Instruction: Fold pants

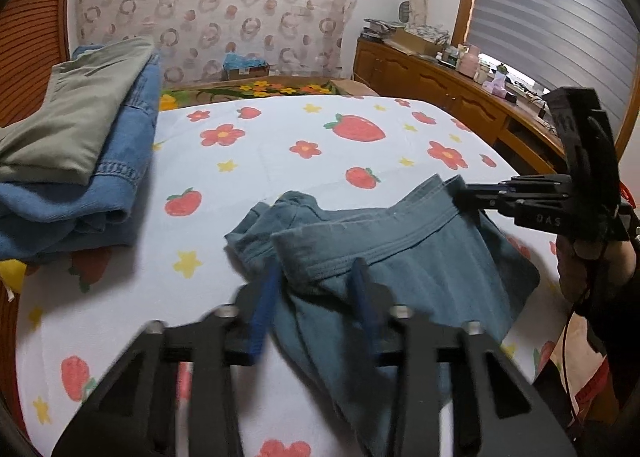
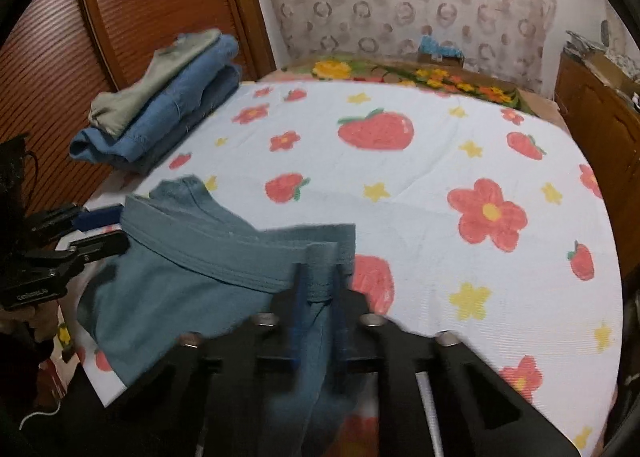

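My left gripper (image 1: 316, 289) and right gripper (image 2: 318, 289) are each clamped on the waistband of the teal pants (image 2: 180, 281), at opposite ends. The risk I see: either pinch catches only one layer, so lifting lets the back panel sag and twist. The pants lie bunched near the front edge of the strawberry-print bed (image 2: 420, 185), waistband raised, legs hidden below.
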Demonstrator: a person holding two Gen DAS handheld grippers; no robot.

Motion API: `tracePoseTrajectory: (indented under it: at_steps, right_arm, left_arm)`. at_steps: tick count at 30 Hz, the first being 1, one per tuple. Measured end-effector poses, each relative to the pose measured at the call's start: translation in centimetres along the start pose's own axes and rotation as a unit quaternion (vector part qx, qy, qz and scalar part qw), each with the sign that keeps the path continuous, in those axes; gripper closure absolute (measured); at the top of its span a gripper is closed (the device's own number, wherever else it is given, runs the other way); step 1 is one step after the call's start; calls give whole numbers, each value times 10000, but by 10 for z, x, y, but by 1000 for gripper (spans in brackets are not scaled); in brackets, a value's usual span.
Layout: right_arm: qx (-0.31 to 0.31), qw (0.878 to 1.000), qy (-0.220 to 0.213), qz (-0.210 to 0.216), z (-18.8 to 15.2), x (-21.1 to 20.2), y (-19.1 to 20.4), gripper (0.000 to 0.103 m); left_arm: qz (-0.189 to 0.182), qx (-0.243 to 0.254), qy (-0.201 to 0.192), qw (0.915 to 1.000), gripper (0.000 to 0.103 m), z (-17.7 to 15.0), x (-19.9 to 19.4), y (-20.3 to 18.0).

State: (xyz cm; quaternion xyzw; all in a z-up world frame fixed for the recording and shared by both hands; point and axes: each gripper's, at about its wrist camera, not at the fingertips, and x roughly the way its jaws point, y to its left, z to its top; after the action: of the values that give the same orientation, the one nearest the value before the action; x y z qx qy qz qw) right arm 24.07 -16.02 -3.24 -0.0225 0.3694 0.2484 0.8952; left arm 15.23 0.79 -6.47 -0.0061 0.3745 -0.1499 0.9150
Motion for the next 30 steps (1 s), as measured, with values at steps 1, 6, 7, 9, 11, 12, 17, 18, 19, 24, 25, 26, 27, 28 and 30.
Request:
tracePoseTrajectory:
  at_steps: [1,6,7,9,11,12,17,18,19,24,25,26,27,28,30]
  right_arm:
    - [35,10000,-77,-45,0,-2,-1,95]
    - [59,9998,-116,-149,-5,-1,0,95]
    - [59,9998,-84,-172,-6,0,1,95]
    - [85,9998,-68,-150,-6,-2,1,95]
    - [100,9998,-68,-145,-6,-6,2,89]
    - [102,9998,-76,-162,-6,-9,3,85]
    - [-1,9998,-141,-167,-13,-24,10,76]
    - [-36,9997,-152,-171,-15,-27,12,72]
    - [-67,9997,-154,-178,-17,-29,13,70]
    - [-133,9997,-190,-123,-28,-42,20,66]
    - [-133,9996,-206,-132,-31,-45,21,66]
    - [-127,9996,-231,-134,-34,-48,22,65]
    - [-116,9995,-251,-125,-36,-51,22,65]
    - [-92,9995,-270,-108,-39,-54,23,65]
    - [-55,9995,-287,-102,-46,-60,23,65]
  left_arm:
    - [-4,-14,-29,10000,76,2,1,1]
    - [-10,-56,-103,9999,81,9,1,1]
    - [0,-58,-107,9999,81,9,0,1]
    - [11,-53,-106,9999,81,8,-2,-1]
    - [31,-32,-108,9999,80,8,-4,-2]
    - [44,-10,-111,9999,80,7,-5,-3]
    - [44,5,-157,9999,80,6,-12,-7]
    - [43,5,-173,9998,80,6,-14,-8]
    - [41,8,-186,9998,80,6,-16,-9]
    - [50,75,-225,9997,80,4,-24,-15]
    - [46,88,-228,9997,80,3,-25,-16]
    - [49,97,-224,9997,80,1,-27,-16]
    - [59,99,-216,9997,80,-1,-28,-17]
    - [62,92,-207,9997,80,-3,-28,-17]
    - [50,58,-169,9998,80,-8,-29,-16]
